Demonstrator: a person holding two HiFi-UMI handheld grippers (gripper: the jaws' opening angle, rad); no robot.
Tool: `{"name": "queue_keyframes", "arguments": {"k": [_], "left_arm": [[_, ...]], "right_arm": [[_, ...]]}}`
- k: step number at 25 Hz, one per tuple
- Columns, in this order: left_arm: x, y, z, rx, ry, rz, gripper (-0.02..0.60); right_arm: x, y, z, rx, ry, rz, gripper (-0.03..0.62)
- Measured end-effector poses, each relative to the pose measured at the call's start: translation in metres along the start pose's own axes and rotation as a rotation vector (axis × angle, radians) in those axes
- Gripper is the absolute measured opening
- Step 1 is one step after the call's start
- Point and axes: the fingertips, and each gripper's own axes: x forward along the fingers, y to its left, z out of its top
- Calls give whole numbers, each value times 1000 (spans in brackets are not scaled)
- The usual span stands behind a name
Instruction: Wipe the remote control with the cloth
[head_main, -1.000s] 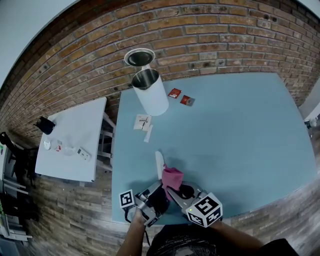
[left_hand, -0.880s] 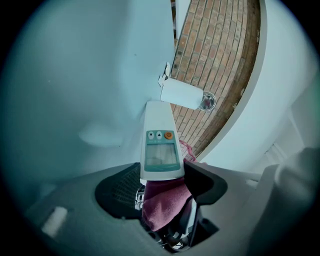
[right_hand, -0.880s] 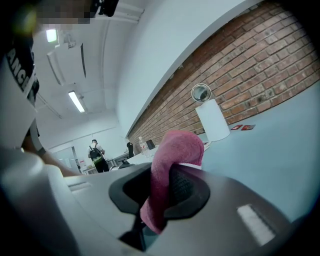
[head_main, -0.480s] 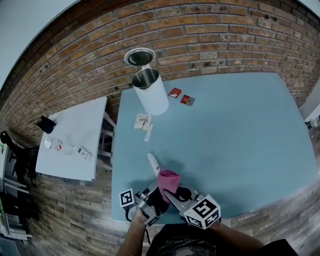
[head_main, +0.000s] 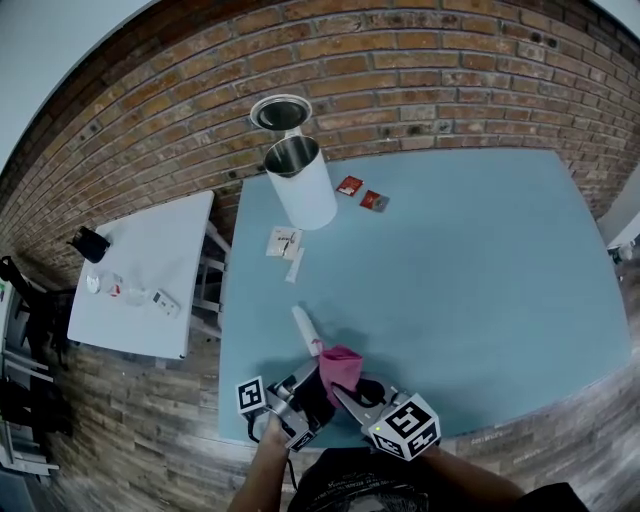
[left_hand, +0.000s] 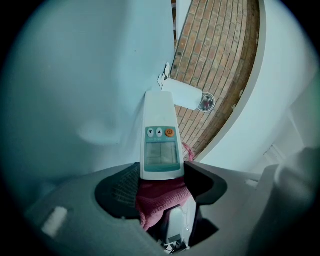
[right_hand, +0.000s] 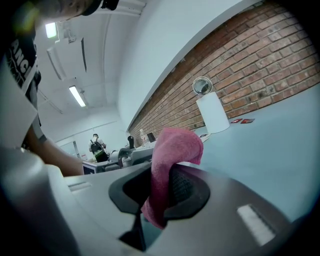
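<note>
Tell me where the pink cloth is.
Bottom centre of the head view: the cloth is pinched in the right gripper, right of the remote control, near the table's front edge.

Brick wall (head_main: 420, 70) behind a blue table (head_main: 480, 280); floor (head_main: 130, 420) perhaps wooden planks.

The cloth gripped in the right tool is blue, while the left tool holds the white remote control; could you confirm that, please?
Not quite: the cloth in the right tool is pink, not blue, as the right gripper view shows. The left tool does hold the white remote control.
</note>
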Motion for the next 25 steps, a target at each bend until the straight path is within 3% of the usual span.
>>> {"name": "queue_keyframes", "arguments": {"k": [4,7,13,19,25], "left_arm": [[1,1,-1,6,-8,3,279],[1,4,-4,74,2,65,279],[-2,23,-12,362,78,327,278],[1,27,-20,668,125,531,273],[2,31,-22,949,135,717,273]], "right_arm": [[-6,-5,-9,22,19,-16,67],[-14,-10,-3,44,-3,-30,67],[-35,-36,6,93,-51,-112,68],[-55,-61,3,139,-69,-179,67],[-68,-72,4,157,-82,-190,67]]}}
